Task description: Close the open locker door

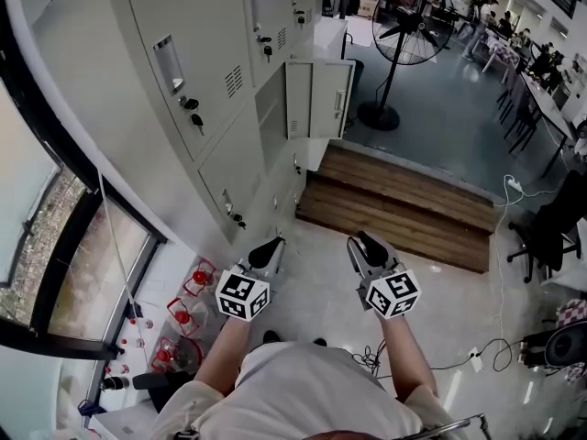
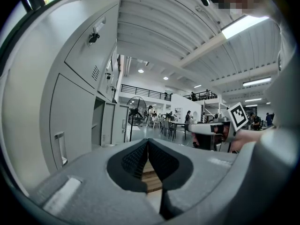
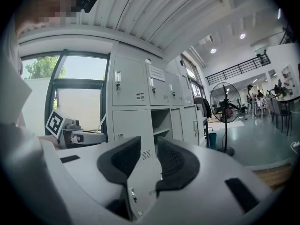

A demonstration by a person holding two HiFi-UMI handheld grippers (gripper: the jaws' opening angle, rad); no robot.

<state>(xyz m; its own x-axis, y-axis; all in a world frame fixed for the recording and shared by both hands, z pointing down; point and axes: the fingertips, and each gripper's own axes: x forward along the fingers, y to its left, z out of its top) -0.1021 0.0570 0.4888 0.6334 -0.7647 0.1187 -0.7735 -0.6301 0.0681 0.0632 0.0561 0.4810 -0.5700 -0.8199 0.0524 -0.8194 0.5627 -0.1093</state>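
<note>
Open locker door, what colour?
The open locker door is light grey; head view shows it best.

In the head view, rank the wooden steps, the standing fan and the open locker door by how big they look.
1. Wooden steps, largest.
2. Standing fan, taller than the door but mostly thin pole.
3. Open locker door.
Fan and door run close, and the fan stands farther away, so real sizes are unsure.

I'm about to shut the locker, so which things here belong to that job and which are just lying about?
For the job: open locker door, left tool, right tool.
Just lying about: pedestal fan, wooden steps, red floor items, office chair.
</note>
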